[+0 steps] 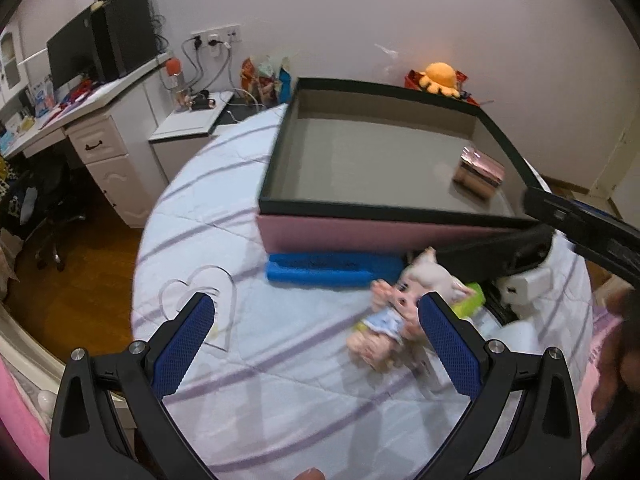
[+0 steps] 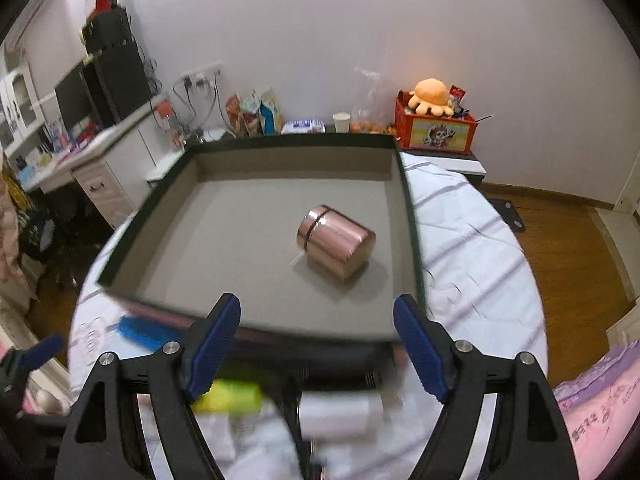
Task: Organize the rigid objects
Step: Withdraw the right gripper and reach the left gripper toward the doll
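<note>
A shallow box [image 1: 340, 206] with dark rim, pink sides and grey floor lies on the bed; it also shows in the right wrist view [image 2: 408, 216]. A rose-gold metal tin [image 2: 334, 242] lies on its side inside, also seen in the left wrist view [image 1: 479, 172]. My left gripper [image 1: 316, 310] is open and empty above the sheet, with a pig doll [image 1: 404, 308] by its right finger. My right gripper [image 2: 318, 318] is open and empty over the box's near edge. A blue comb-like bar [image 1: 332, 270] lies by the box front.
A clear heart-shaped piece [image 1: 200, 292] lies on the sheet at left. A green item [image 2: 230, 396] and a white item [image 2: 340, 410] lie below the right gripper, blurred. A desk [image 1: 80, 120] stands left; a red crate with an orange plush [image 2: 436, 120] stands behind.
</note>
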Action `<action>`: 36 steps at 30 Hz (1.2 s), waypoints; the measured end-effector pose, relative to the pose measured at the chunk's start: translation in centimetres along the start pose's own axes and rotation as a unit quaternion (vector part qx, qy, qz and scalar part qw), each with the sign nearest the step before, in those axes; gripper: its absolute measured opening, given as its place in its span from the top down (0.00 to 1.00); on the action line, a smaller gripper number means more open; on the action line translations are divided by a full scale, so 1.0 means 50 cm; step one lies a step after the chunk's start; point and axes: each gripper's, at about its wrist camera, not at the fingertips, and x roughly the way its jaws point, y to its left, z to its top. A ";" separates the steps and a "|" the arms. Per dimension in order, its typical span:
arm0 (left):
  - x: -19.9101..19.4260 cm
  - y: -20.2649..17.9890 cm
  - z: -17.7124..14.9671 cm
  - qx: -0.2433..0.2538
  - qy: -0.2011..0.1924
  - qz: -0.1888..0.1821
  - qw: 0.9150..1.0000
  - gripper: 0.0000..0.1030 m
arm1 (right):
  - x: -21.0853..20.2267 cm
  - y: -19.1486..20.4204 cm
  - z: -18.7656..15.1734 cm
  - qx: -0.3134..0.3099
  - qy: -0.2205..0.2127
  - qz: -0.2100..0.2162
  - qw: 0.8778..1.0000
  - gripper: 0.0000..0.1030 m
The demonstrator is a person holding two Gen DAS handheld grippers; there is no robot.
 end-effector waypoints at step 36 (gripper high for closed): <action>-0.028 -0.061 -0.037 0.029 0.000 0.006 1.000 0.00 | -0.131 -0.013 -0.128 0.031 -0.006 -0.016 0.999 0.22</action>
